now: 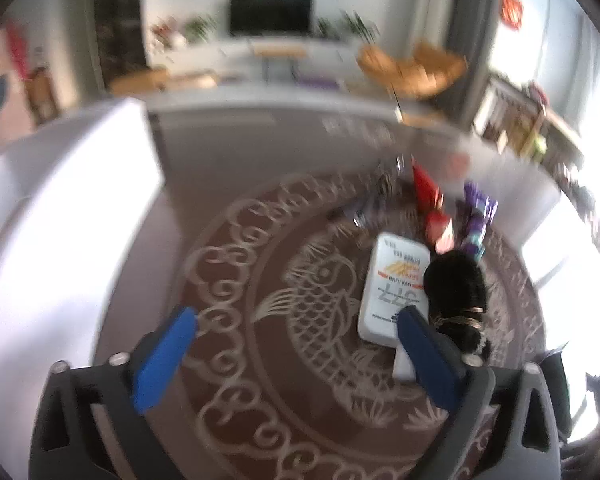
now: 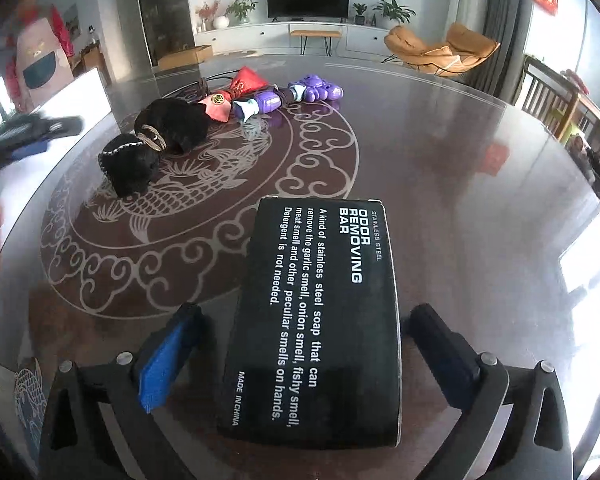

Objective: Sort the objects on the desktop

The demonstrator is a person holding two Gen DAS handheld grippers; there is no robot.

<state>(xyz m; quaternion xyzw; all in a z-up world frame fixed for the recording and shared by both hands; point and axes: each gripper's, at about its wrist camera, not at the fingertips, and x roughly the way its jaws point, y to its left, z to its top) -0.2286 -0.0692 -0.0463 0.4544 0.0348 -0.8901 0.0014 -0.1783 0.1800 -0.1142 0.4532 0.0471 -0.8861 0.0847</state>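
In the left wrist view my left gripper (image 1: 298, 318) is open above the round patterned table (image 1: 236, 264). A white sunscreen tube (image 1: 392, 284) lies by its right finger (image 1: 424, 356), next to a black fluffy item (image 1: 456, 284). Behind lie a red item (image 1: 430, 204) and a purple toy (image 1: 476, 216). In the right wrist view my right gripper (image 2: 306, 314) is open, with a black "odor removing bar" box (image 2: 320, 320) lying between its fingers, not touching the pads. The black fluffy item (image 2: 156, 144), red item (image 2: 236, 88) and purple toy (image 2: 288, 96) lie farther back.
A large white box (image 1: 60, 216) stands at the table's left edge; it also shows in the right wrist view (image 2: 76, 100). The left gripper's body (image 2: 24, 136) shows blurred at the left. Beyond the table are a TV cabinet (image 2: 284, 36) and an orange chair (image 2: 440, 50).
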